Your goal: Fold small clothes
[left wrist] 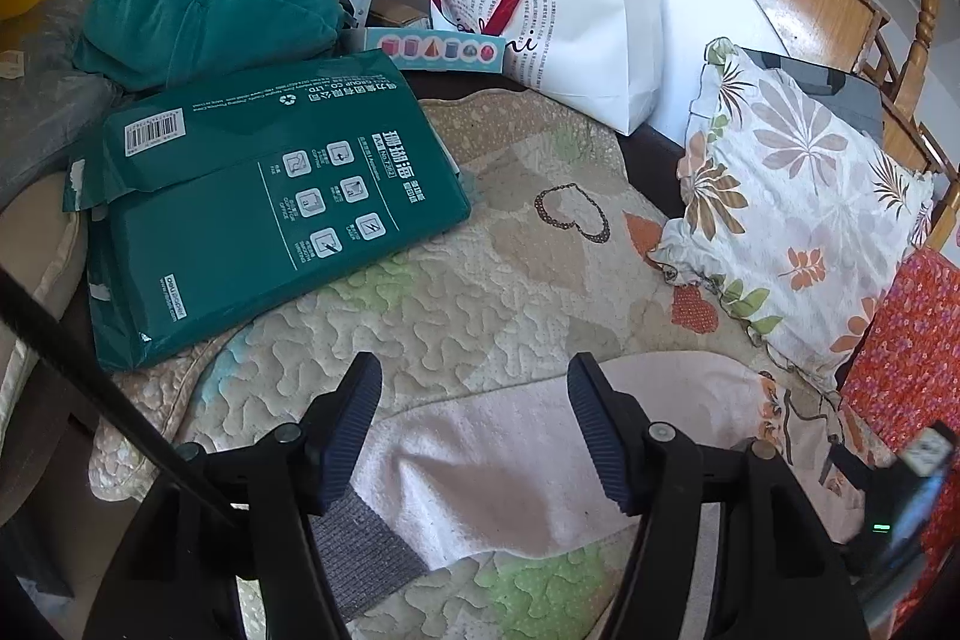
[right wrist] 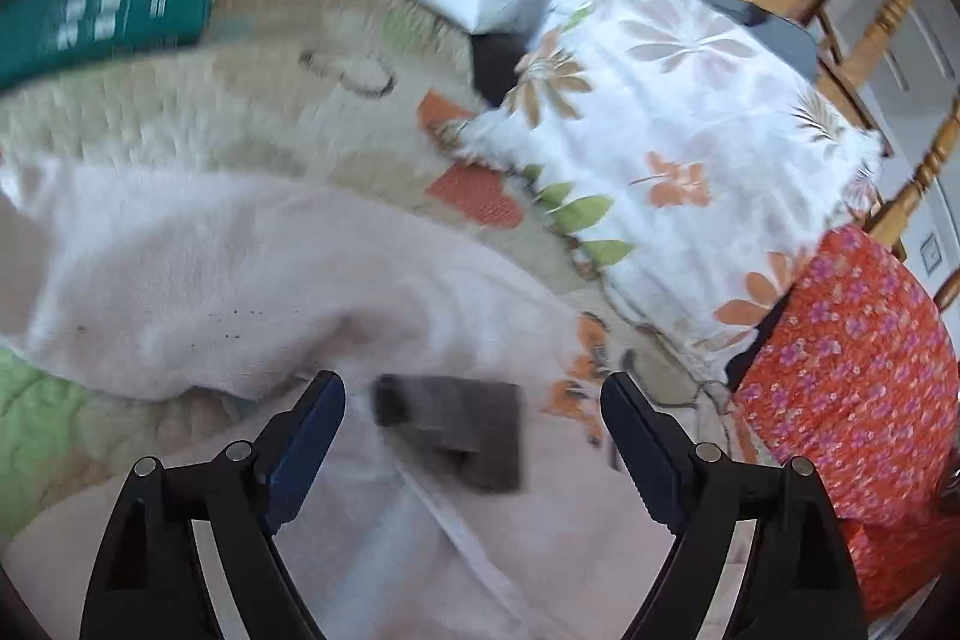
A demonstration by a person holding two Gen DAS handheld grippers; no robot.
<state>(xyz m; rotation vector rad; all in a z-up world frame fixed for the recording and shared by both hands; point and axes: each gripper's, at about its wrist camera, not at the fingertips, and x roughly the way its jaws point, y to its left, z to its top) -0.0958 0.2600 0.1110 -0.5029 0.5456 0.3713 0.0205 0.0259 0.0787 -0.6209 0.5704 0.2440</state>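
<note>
1. Pale pink garment with a grey patch, spread loosely on the quilted cover, rumpled in the right wrist view.
2. Apparently barely begun: no tidy fold visible yet.
3. Left gripper low over the cloth, jaws wide apart, holding nothing.
4. Right gripper likewise gaping, empty.
5. Green paper pack and floral pillow beyond.
</note>
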